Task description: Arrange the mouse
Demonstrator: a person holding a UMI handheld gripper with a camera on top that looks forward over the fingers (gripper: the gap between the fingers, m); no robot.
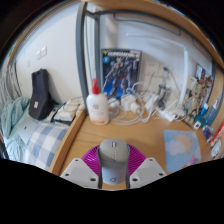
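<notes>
Grey mouse (pixel 114 161) clamped between 2 gripper (pixel 114 170) fingers, long axis toward 12 o'clock | above wooden desk (pixel 100 135) | glue bottle (pixel 97 103) at 11 o'clock, blue mat (pixel 182 146) at 2 o'clock.

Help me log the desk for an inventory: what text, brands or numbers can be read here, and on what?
None can be read.
Poster against the wall: lettering too small.
White bottle: label blurred.
Mouse, held between the gripper fingers: no marking visible.
</notes>
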